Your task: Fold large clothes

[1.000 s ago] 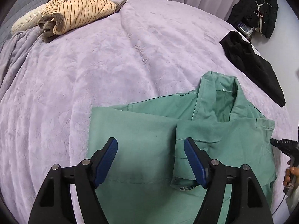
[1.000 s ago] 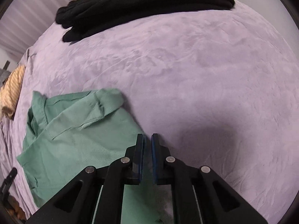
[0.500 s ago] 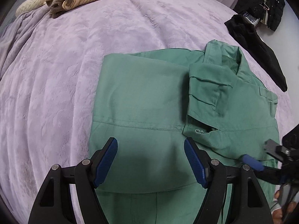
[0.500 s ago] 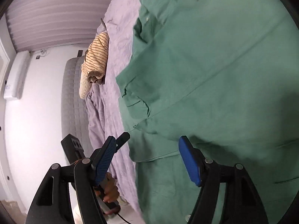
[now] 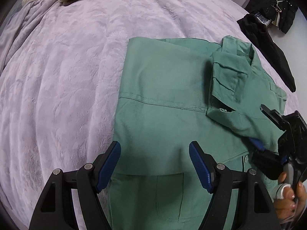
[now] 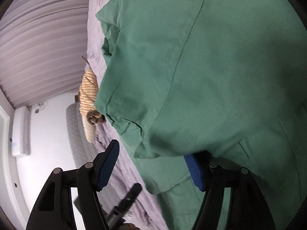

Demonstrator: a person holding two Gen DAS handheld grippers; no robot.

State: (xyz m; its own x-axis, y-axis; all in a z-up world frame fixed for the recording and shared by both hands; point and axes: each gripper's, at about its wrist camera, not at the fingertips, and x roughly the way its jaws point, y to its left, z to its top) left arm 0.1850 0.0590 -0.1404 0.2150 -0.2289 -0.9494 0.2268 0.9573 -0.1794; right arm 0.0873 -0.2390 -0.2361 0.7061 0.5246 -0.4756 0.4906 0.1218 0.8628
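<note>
Our left tool (image 5: 154, 164) hovers wide over green jacket (image 5: 172, 99) on bed (image 5: 57, 76); right tool (image 6: 151, 164) is closing w/ jacket edge between, not pinched yet.

left claw (image 5: 154, 164) wide open (pointing down), right claw (image 6: 151, 167) closing
</note>
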